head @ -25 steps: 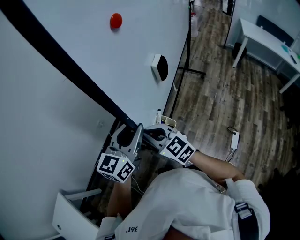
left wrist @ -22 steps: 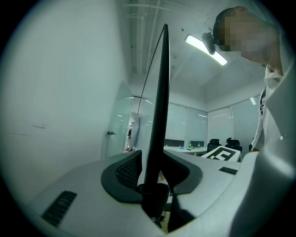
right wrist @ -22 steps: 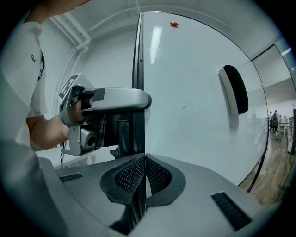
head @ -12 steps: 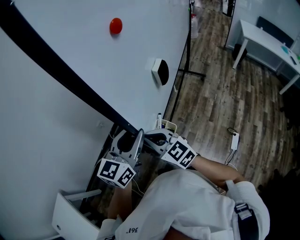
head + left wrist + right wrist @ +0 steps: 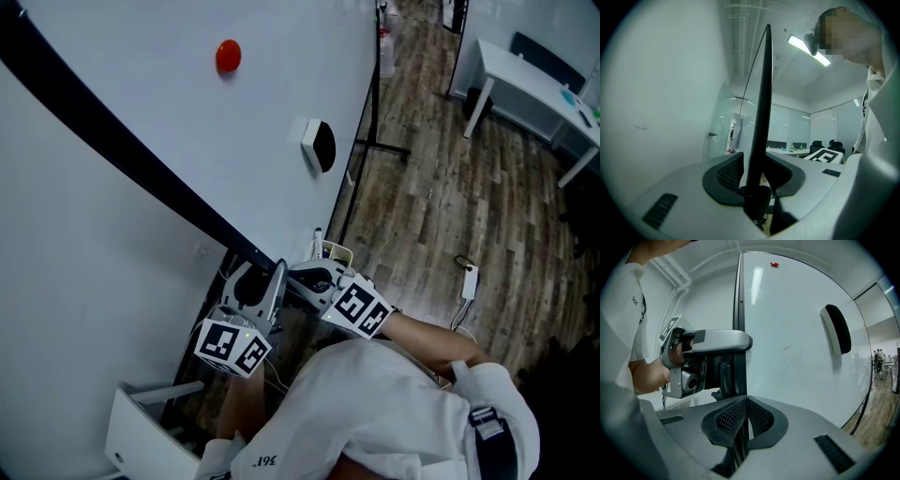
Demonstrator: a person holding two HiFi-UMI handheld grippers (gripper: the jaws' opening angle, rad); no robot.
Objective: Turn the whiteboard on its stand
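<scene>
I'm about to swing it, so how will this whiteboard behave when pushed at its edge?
Probably stiff: the edge of the whiteboard runs straight past the left gripper and right gripper clamping it. Likely heavy to swing: a large panel. It may pivot rather than tip, hung on its stand.

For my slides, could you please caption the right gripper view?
Right claw and left claw clamp the whiteboard by its edge; an eraser and red magnet cling to it.
</scene>
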